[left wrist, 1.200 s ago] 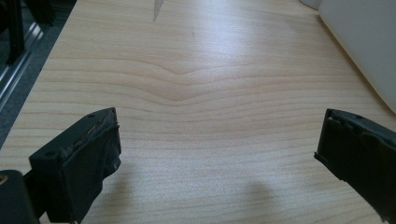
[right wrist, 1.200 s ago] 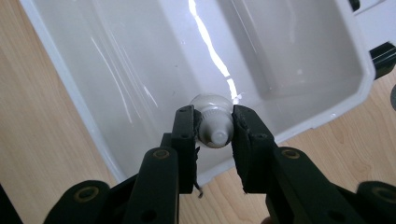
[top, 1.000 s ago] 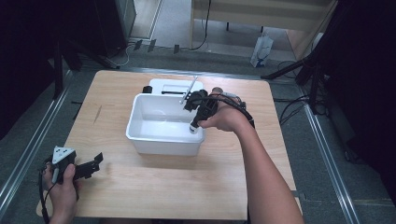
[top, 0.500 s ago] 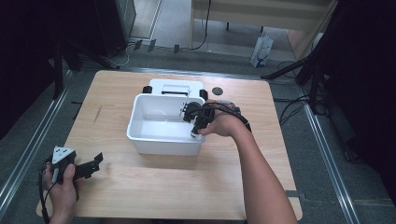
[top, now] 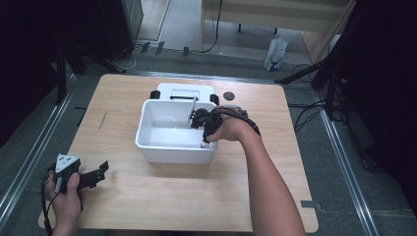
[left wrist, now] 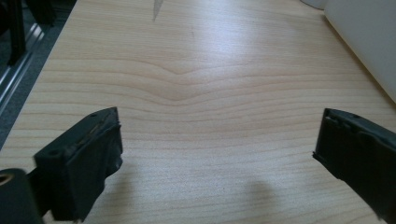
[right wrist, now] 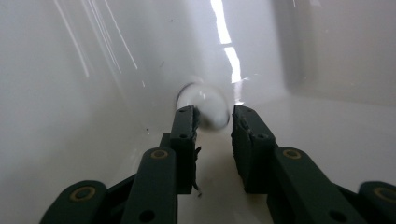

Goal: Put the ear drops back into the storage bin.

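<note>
A: Where does it stand?

B: The right gripper (right wrist: 214,116) is down inside the white tub (top: 147,142), its jaws narrow around a small white round object (right wrist: 204,106) against the tub wall. I'd say it is lowered in but not yet let go.

A: And the other hand?

B: The left gripper (left wrist: 217,140) idles at the near left over the wooden table (left wrist: 196,70), jaws wide, holding nothing.

A: What's left?

B: Probably releasing and lifting out.

I'm looking at a light wooden table (top: 162,206). On it sits a white plastic tub (top: 174,150), a white device (top: 184,92) touching its far side, and a small dark disc (top: 228,95) near that device.
</note>
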`<state>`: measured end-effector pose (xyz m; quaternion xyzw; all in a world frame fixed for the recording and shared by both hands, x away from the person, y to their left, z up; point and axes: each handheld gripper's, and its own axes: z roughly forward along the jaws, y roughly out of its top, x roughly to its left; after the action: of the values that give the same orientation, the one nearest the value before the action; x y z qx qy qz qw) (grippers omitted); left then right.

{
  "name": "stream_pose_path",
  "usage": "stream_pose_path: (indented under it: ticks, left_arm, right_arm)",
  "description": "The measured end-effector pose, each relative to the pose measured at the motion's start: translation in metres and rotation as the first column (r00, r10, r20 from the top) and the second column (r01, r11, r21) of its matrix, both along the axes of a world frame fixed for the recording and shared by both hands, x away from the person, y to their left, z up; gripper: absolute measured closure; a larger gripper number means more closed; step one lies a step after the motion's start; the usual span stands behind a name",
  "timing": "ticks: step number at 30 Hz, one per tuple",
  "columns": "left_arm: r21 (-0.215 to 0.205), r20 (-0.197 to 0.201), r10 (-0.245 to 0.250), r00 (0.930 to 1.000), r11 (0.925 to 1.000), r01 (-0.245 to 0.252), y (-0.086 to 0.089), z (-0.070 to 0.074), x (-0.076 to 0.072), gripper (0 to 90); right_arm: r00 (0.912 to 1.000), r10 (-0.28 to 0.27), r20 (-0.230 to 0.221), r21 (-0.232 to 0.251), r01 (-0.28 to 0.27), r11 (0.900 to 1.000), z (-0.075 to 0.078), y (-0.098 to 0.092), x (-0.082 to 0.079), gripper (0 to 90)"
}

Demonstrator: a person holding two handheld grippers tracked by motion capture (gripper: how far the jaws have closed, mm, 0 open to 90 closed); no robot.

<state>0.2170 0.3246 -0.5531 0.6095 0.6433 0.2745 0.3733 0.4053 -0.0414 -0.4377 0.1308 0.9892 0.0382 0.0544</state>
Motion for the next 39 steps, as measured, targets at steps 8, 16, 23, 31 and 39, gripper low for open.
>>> stream_pose_path:
  ticks: [8, 16, 23, 31, 39]
  left_arm:
    - [-0.003, 0.003, 0.001, 1.0, 1.0, -0.001, 0.0, 0.0, 0.0, 5.7]
    - [0.001, 0.004, 0.014, 0.9999, 0.9999, -0.014, 0.0, 0.0, -0.001, 2.8]
    - [0.012, -0.003, 0.02, 0.9998, 0.9997, -0.02, -0.001, 0.0, -0.001, 0.2]
    - [0.016, -0.009, 0.021, 0.9997, 0.9997, -0.021, -0.001, 0.0, -0.001, 0.2]
    - [0.015, -0.008, 0.013, 0.9999, 0.9998, -0.013, -0.001, 0.0, -0.001, 0.2]
  right_arm:
    - [1.0, 0.0, 0.008, 0.036, 0.0, 0.999, 0.003, -0.002, -0.003, 57.9]
    - [0.9956, -0.091, 0.022, 0.191, 0.085, 0.978, 0.037, -0.012, -0.003, 38.5]
    - [0.9849, -0.173, 0.003, 0.174, 0.17, 0.97, 0.057, -0.019, -0.015, 7.1]
    - [0.9775, -0.21, 0.023, 0.167, 0.203, 0.965, 0.068, -0.035, -0.028, 0.0]
    - [0.9656, -0.258, 0.027, 0.175, 0.25, 0.952, 0.065, -0.061, -0.035, 0.0]
